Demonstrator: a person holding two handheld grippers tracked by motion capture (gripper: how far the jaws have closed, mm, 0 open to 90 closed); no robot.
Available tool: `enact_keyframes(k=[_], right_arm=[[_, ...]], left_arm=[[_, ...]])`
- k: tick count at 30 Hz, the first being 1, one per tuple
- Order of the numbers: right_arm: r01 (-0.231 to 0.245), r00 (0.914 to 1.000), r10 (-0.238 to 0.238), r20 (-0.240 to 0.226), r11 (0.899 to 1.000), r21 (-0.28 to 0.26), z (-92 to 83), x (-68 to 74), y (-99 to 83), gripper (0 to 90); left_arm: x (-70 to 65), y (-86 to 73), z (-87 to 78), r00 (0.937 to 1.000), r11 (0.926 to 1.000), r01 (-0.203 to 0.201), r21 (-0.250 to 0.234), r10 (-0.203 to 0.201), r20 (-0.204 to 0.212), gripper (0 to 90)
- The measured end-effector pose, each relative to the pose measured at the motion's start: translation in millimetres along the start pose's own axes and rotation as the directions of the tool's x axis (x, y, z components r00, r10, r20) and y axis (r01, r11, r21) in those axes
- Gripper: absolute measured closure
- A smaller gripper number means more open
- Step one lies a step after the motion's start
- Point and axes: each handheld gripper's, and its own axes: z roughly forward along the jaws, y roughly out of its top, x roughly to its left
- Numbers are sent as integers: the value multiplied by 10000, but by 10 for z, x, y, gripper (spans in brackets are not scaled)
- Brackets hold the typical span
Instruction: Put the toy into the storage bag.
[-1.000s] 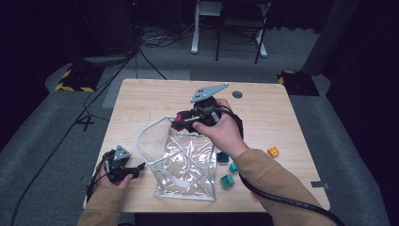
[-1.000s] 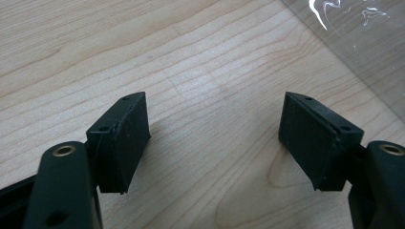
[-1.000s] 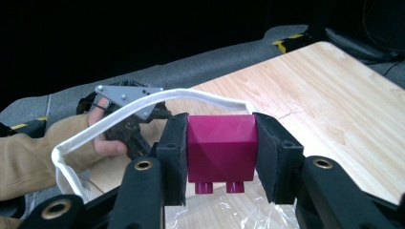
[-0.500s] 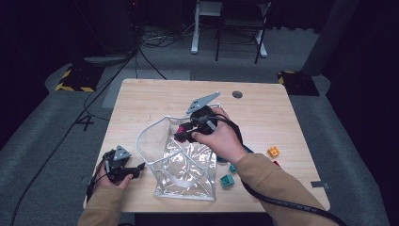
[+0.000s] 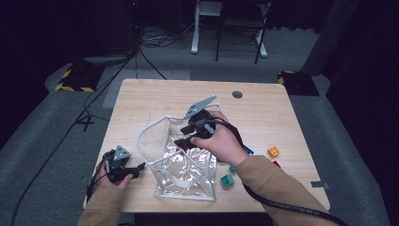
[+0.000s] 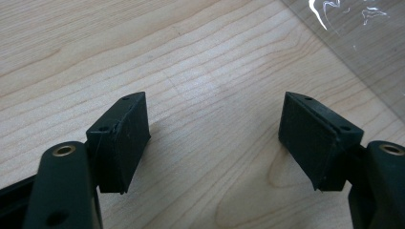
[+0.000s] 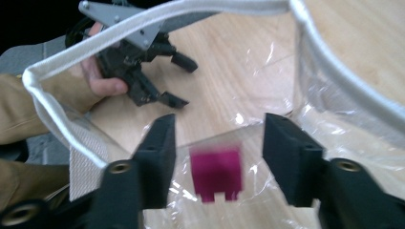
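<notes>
Magenta brick (image 7: pixel 216 174) drops free between the right gripper (image 7: pixel 217 143) fingers, which have just been opening above the clear bag (image 5: pixel 186 165). Beside the bag, the left gripper (image 6: pixel 215 138) waits wide, holding nothing. Next, I judge: fetch another brick (image 5: pixel 227 180).

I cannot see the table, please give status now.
Right gripper open, jaws just opened; magenta brick loose inside clear bag. Left gripper open, empty. Nothing in way.

Light wooden worktop (image 5: pixel 155 99) with round grommet (image 5: pixel 237 94); grey carpet floor (image 5: pixel 42 122); black cables (image 5: pixel 141 52); yellow-black striped blocks (image 5: pixel 75 80); white desk legs (image 5: pixel 195 28) behind; dark, dim surroundings.
</notes>
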Motion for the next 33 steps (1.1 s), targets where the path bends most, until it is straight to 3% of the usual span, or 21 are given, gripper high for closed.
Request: enact_keyframes(k=[11,19,25,33], right_arm=[[-73,9988,125,464,9937,-1120,-338,-43,-20,404],[-130,9955,299,901,9832,-1818,-657,-93,-116,398],[-238,9886,548,1404,9766,-2137,-927,-159,-238,392],[-684,9716,1209,2035,9664,-2477,-1218,-308,-472,387]], left_arm=[[1,0,1,10000,10000,6,-1,-6,19,261],[1,0,1,10000,10000,-3,1,3,18,261],[4,1,0,10000,10000,-27,24,27,48,260],[5,1,0,10000,10000,-29,27,28,57,259]])
